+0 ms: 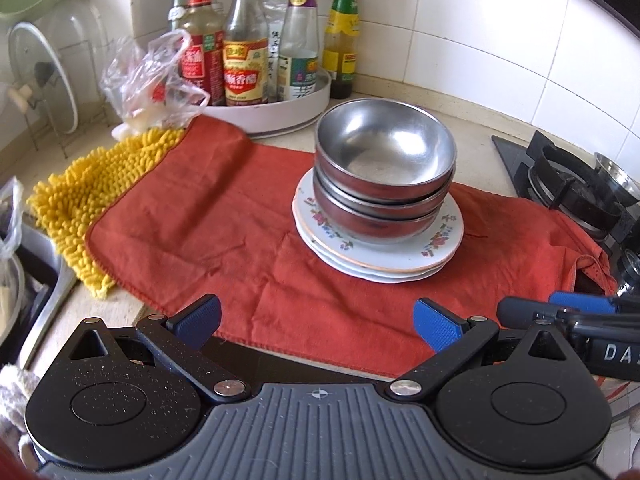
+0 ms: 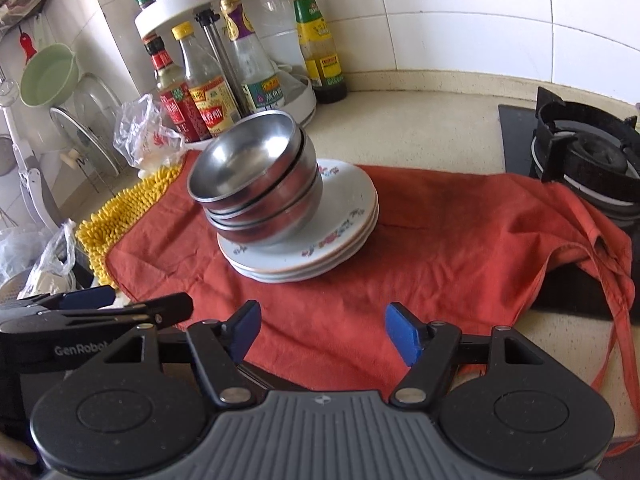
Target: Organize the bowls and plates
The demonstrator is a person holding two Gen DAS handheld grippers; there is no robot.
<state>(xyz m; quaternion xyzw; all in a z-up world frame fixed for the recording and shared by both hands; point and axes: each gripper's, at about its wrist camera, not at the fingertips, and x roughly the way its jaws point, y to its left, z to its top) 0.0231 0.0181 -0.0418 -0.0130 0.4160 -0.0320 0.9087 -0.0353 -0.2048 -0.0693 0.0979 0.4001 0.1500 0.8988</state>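
Note:
Three nested steel bowls [image 1: 385,168] [image 2: 256,180] stand on a stack of white floral plates [image 1: 436,248] [image 2: 344,216], all on a red cloth [image 1: 224,216] [image 2: 460,240]. My left gripper [image 1: 318,322] is open and empty, held back from the stack over the cloth's near edge. My right gripper [image 2: 322,330] is open and empty, also short of the stack. The right gripper shows at the right edge of the left wrist view [image 1: 560,310]. The left gripper shows at the left of the right wrist view [image 2: 92,308].
A white turntable rack [image 1: 296,108] [image 2: 296,100] of sauce bottles stands behind the cloth. A yellow chenille mat [image 1: 92,196] [image 2: 120,208] and a plastic bag [image 1: 152,84] lie to the left. A gas burner [image 1: 576,184] [image 2: 588,152] is at the right. Pot lids [image 1: 44,76] lean at far left.

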